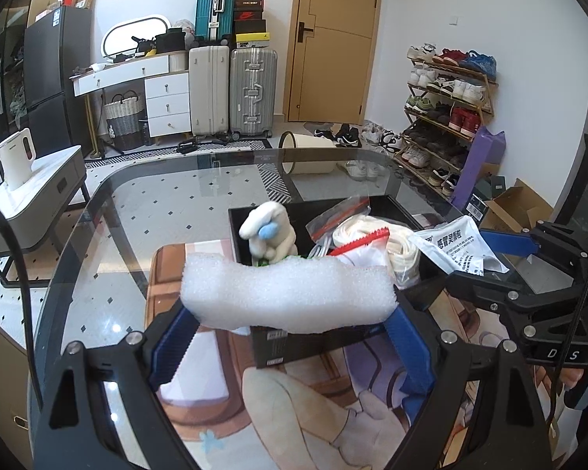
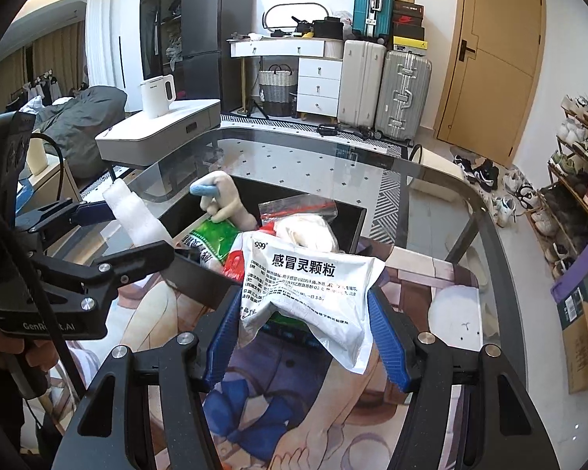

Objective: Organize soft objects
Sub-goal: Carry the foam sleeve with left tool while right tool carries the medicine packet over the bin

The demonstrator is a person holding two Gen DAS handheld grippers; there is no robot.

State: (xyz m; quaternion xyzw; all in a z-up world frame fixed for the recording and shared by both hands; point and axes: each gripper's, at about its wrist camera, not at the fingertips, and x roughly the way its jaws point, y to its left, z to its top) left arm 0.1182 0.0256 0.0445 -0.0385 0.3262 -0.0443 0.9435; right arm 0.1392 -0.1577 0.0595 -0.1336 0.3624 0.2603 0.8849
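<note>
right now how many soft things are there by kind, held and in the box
foam block: 1, held in the left jaws
medicine pouch: 1, held in the right jaws
plush toy: 1, in the black box
zip bags: 2, in the box
total: 5

Left claw (image 1: pixel 290 313): blue-padded fingers (image 1: pixel 174 346) spread wide and pressed against the two ends of a white foam block (image 1: pixel 286 297), which is carried off the worktop.
Left claw seen from the right wrist: at the far left, black body with a blue fingertip touching the foam block's end (image 2: pixel 133 215); part of a hand shows under its handle.
Right claw (image 2: pixel 305 321): blue ribbed fingers (image 2: pixel 388 344) clamped on the sides of a white medicine sachet (image 2: pixel 309 290), which crumples between them.
Right claw seen from the left wrist: at the right edge, black frame with a blue fingertip (image 1: pixel 505 241), level with the left claw.
</note>
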